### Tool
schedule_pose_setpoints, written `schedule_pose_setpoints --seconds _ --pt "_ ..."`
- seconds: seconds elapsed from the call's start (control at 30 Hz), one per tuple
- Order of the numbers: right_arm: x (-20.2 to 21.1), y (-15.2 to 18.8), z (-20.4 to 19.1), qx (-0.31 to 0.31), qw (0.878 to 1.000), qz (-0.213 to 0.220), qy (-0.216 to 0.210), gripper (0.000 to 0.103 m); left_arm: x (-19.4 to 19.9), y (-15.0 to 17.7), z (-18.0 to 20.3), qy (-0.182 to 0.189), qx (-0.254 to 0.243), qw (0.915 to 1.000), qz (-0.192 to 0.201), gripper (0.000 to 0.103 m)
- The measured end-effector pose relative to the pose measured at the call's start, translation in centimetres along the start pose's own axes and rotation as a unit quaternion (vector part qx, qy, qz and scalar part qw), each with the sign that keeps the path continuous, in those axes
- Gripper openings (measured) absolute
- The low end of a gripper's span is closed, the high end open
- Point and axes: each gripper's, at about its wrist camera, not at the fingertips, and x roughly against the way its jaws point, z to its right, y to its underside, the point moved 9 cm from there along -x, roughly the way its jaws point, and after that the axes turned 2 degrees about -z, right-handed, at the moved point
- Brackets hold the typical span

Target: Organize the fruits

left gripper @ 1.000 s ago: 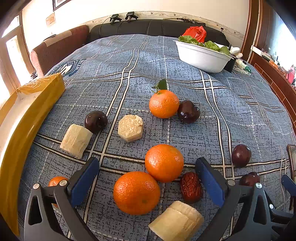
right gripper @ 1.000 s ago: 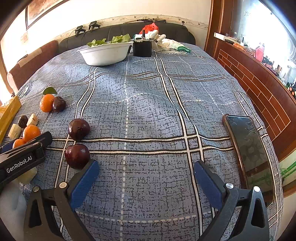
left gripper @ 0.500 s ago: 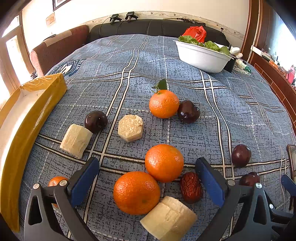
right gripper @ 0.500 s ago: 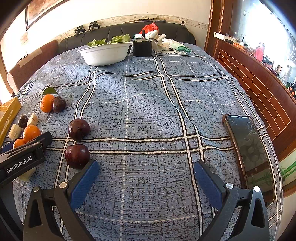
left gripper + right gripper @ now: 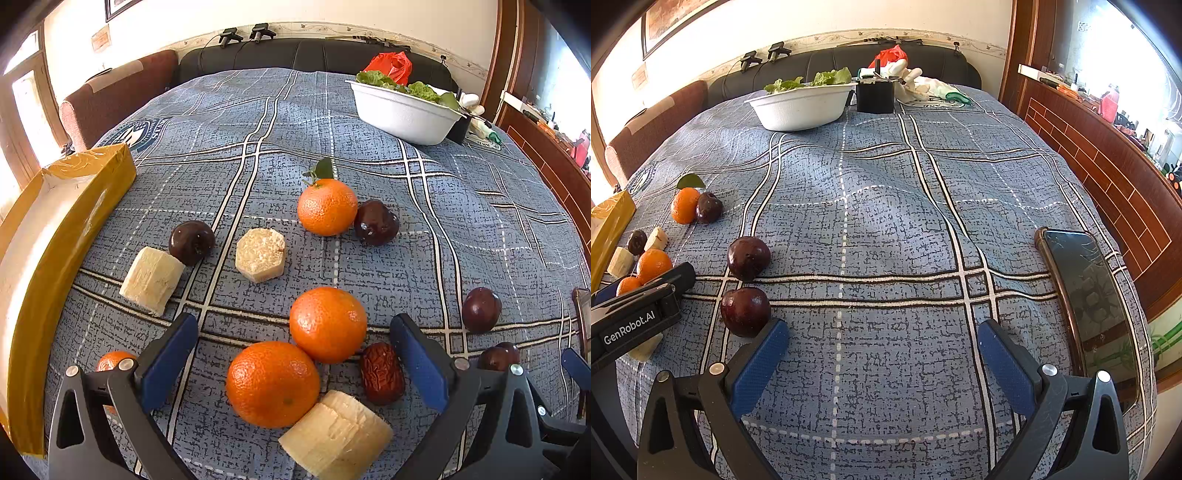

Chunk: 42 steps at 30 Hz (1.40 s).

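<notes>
The left gripper [image 5: 293, 350] is held low and level, pointing forward, its two blue-padded fingers [image 5: 168, 356] spread wide apart with nothing clamped between them. The right gripper [image 5: 882, 356] sits in the same pose, low and forward, its fingers [image 5: 1003, 363] likewise parted and holding nothing. In the right wrist view the left gripper's black body lies just to the left, close alongside.
</notes>
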Motion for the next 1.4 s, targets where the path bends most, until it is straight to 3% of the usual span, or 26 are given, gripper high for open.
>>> schedule_pose_setpoints --seconds 0.5,0.77,1.0,1.2,1.4 --pt "-0.1 0.0 0.0 -0.005 1.000 -0.001 0.001 0.103 -0.3 -0.1 0.0 -0.025 0.037 0.9990 -0.001 0.103" --pt "0.0 0.4 -0.1 -0.010 1.000 -0.013 0.000 0.103 0.7 1.8 0.9 0.045 -0.064 0.9965 -0.030 0.103" --pt "0.6 1.1 0.0 -0.014 1.000 -0.026 0.002 0.103 1.4 3.1 1.6 0.067 -0.108 0.9883 -0.084 0.103" --pt "0.6 1.1 0.0 -0.014 1.000 -0.024 0.002 0.103 1.9 3.7 1.6 0.078 -0.123 0.9879 -0.053 0.103" --pt "0.6 1.2 0.0 -0.014 1.000 -0.025 0.002 0.103 2.5 4.5 1.1 0.072 -0.120 0.9885 -0.057 0.103"
